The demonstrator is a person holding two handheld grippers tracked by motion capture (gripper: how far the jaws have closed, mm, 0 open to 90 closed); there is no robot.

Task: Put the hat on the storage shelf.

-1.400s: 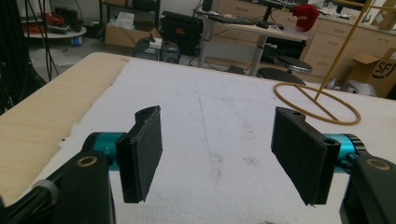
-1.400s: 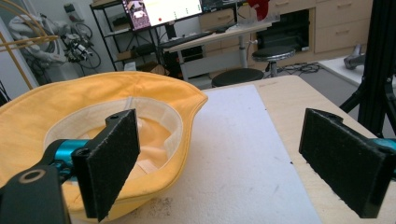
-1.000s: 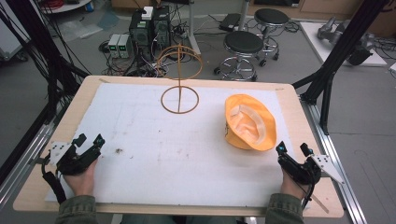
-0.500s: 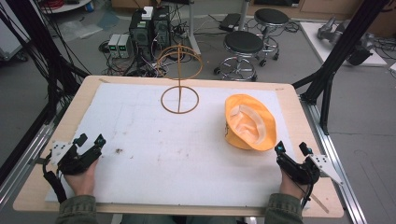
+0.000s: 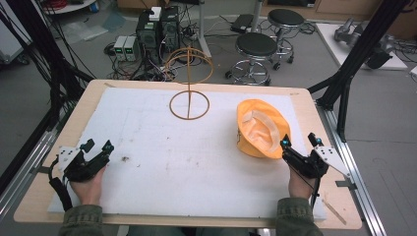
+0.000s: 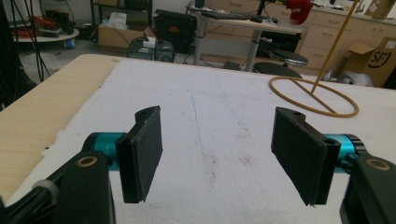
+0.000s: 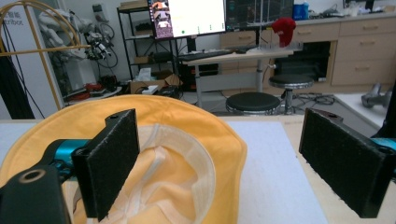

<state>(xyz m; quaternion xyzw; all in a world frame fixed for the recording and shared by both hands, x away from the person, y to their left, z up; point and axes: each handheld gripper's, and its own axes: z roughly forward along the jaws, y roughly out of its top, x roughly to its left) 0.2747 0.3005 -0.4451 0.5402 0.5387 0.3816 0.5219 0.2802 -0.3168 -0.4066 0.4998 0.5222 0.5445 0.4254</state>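
An orange hat [image 5: 259, 128] lies upside down on the right side of the tabletop [image 5: 59, 147], its pale lining facing up and its hollow holding nothing that can be made out. Just near of it, at the right near edge, the right gripper [image 5: 299, 143] rests with its jaws spread apart and released, one jaw tip close to the hat's brim; in the right gripper view the hat [image 7: 187, 154] sits between and beyond the two black pads. At the left near corner the left gripper [image 5: 97, 146] also stands with its jaws wide apart, grasping nothing, well apart from the hat. Toward the far middle stands a thin wire stand [image 5: 189, 104], a ring flat on the surface with an upright rod carrying a second hoop above. A white mat [image 5: 196, 167], lightly smudged, covers most of the wooden tabletop. Beyond the far edge the floor holds two round black stools [image 5: 257, 45], computer towers [image 5: 157, 29] and tangled cables, with black frame struts at both sides.
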